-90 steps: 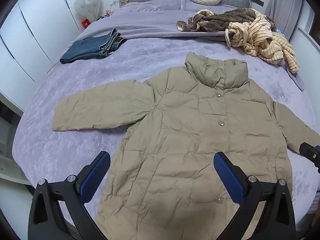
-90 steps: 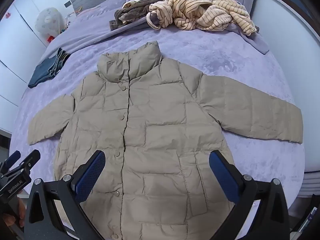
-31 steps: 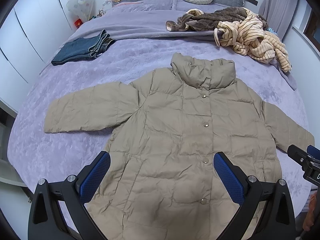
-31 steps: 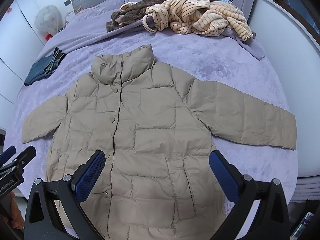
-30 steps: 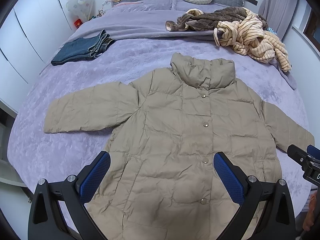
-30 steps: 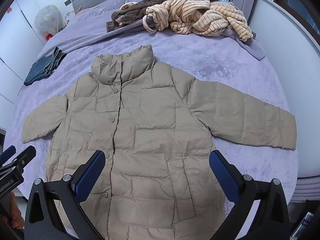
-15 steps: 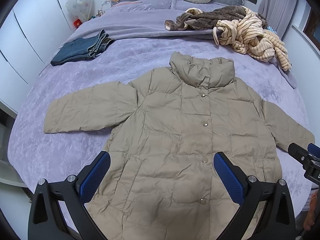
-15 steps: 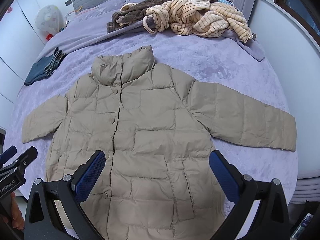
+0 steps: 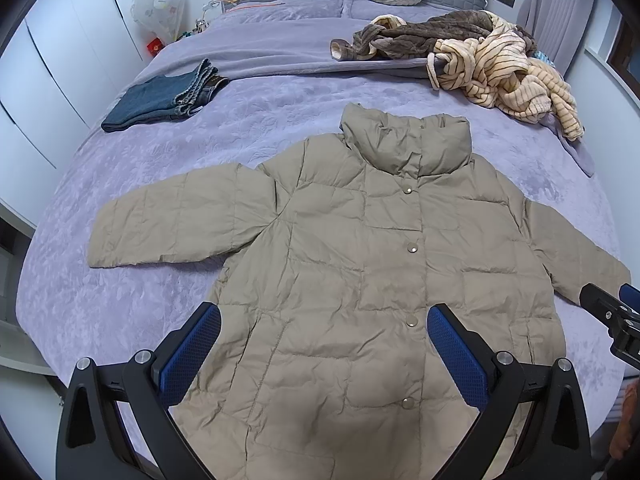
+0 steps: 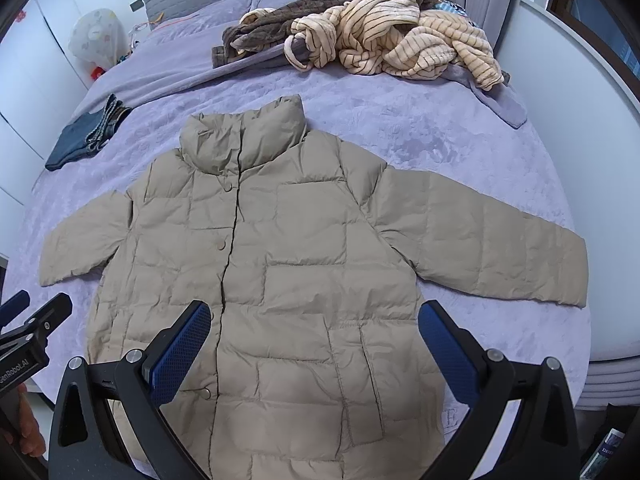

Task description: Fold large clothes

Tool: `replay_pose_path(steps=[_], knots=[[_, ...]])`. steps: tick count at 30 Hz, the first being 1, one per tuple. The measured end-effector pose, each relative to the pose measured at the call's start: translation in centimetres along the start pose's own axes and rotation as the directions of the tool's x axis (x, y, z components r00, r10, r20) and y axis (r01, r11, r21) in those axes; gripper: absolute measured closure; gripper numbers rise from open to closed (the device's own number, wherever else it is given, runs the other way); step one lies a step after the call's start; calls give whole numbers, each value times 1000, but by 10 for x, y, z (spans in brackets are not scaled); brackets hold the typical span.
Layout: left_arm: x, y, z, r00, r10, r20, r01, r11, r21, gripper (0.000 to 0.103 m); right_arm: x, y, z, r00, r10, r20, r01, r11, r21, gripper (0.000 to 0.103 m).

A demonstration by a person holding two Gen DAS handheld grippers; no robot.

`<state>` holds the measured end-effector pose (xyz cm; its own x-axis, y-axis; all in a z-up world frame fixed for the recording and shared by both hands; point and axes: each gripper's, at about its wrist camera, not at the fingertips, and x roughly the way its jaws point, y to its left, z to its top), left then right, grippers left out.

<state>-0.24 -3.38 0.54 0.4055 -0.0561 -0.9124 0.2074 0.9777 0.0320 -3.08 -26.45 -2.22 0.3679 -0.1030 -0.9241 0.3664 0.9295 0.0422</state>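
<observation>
We are holding the left tool [image 9: 324, 344] and right tool [image 10: 314, 340] spread apart, empty, above the hem of the tan jacket [image 9: 360, 264], lying flat mid-frame on the bed [image 9: 120, 304], ready for folding.

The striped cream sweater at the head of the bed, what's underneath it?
The striped cream sweater lies on a brown fleece garment and a lilac cloth. Anything deeper in the pile is hidden.
</observation>
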Motion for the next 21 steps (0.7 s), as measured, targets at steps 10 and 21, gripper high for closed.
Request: replay_pose_path(steps=[10, 21], knots=[[1, 0, 1, 1000, 0, -1, 0, 1000, 0, 0, 0, 1, 0, 1000, -1, 1, 1, 1000, -2, 0], [1, 2, 1, 1000, 2, 0, -2, 1000, -1, 0, -1, 2, 0, 1000, -1, 1, 1, 1000, 1, 0]])
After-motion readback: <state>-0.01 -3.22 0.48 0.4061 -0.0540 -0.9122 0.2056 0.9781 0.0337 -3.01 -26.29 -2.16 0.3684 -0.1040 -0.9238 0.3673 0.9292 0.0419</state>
